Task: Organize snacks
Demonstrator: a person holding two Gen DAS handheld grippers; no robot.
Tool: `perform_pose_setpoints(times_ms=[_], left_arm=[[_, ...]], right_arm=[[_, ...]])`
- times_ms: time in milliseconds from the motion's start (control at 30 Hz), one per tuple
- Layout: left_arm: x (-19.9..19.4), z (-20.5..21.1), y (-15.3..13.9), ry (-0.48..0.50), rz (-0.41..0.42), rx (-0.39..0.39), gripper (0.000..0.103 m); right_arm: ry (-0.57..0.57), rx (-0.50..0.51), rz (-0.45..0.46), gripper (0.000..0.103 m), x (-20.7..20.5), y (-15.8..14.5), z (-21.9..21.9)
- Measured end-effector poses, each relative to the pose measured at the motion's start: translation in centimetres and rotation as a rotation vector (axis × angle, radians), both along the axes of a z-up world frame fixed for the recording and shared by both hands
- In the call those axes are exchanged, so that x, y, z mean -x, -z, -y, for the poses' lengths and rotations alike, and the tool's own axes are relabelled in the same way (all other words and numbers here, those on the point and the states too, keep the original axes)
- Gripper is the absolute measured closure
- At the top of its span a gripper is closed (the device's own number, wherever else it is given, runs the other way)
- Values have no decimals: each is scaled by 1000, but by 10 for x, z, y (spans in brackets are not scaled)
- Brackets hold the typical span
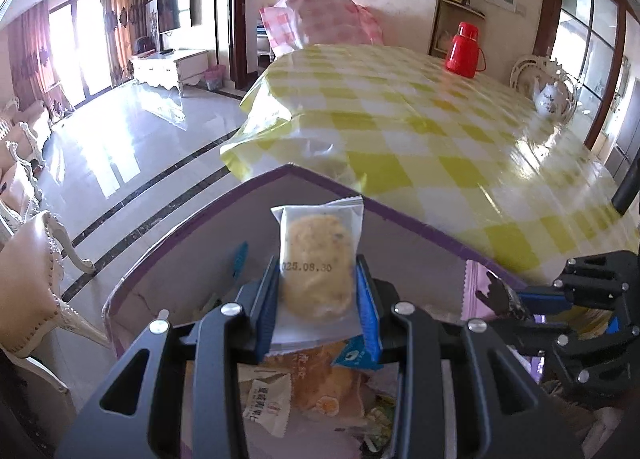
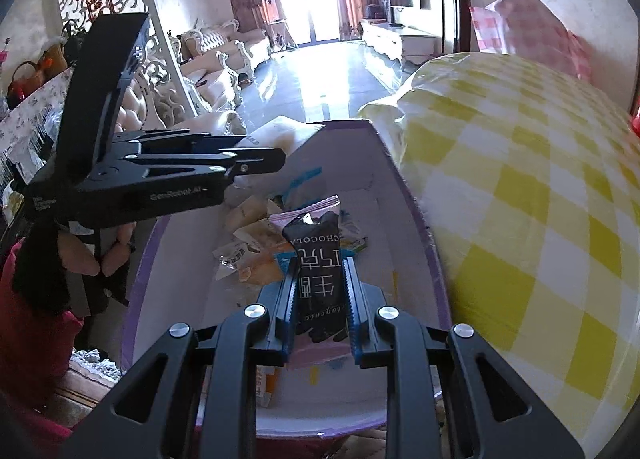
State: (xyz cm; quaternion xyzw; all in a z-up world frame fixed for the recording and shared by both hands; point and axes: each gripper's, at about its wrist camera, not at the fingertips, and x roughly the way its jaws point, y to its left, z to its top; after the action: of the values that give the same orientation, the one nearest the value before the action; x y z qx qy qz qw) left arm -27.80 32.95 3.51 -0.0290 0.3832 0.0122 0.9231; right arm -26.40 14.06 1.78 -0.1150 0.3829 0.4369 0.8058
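Both tongs hold snacks over the box.
Left tongs [image 1: 316, 291] clamp the biscuit packet [image 1: 318, 259], right tongs [image 2: 319, 299] the chocolate bar [image 2: 319, 259]; each should lift clear of the box [image 2: 400, 195] rim at frame centre.

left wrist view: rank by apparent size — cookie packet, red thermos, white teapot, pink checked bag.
1. pink checked bag
2. cookie packet, held close to the lens in the left gripper, so nearness inflates it
3. red thermos and white teapot: look about alike, not ranked
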Motion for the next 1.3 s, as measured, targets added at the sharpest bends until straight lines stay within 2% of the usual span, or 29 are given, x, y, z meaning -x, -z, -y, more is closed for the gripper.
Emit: perform_pose_setpoints(times_ms=[200, 300, 367, 400, 433, 500, 533, 633, 667, 767, 967, 1167, 1267, 1300], left_arm=[[-4, 0, 10, -8, -39, -44, 67], [-4, 1, 12, -32, -37, -101, 65], [-4, 1, 12, -53, -28, -132, 43], [-3, 1, 10, -69, -15, -145, 20], [-2, 0, 8, -79, -1, -155, 15], [-1, 0, 5, -99, 27, -183, 8], [0, -1, 4, -110, 38, -190, 5], [1, -2, 1, -122, 73, -194, 2], [2, -2, 0, -124, 84, -195, 2], [2, -1, -2, -120, 87, -197, 2], [0, -1, -3, -130, 58, -173, 2], [5, -6, -14, -256, 24, -146, 2], [6, -10, -17, -305, -31, -124, 2], [5, -11, -16, -299, -59, -91, 2]], right_arm=[[-34, 20, -5, 82, 4, 6, -13], [-18, 16, -8, 81, 2, 7, -12], [2, 5, -4, 76, 1, 6, -10], [13, 0, -8, 72, 1, 4, -8], [26, -9, -22, 68, -3, 4, -6], [47, -17, -37, 41, -6, 4, -2], [59, -19, -43, 37, -8, 4, 0], [65, -24, -44, 30, -9, 3, 3], [66, -26, -44, 25, -9, 2, 5], [68, -33, -54, 17, -10, 0, 8], [85, 6, -87, 16, -11, -1, 11], [106, 63, -194, 16, -5, -1, 10], [99, 81, -232, 16, 1, -2, 6], [100, 92, -236, 16, 3, -2, 4]])
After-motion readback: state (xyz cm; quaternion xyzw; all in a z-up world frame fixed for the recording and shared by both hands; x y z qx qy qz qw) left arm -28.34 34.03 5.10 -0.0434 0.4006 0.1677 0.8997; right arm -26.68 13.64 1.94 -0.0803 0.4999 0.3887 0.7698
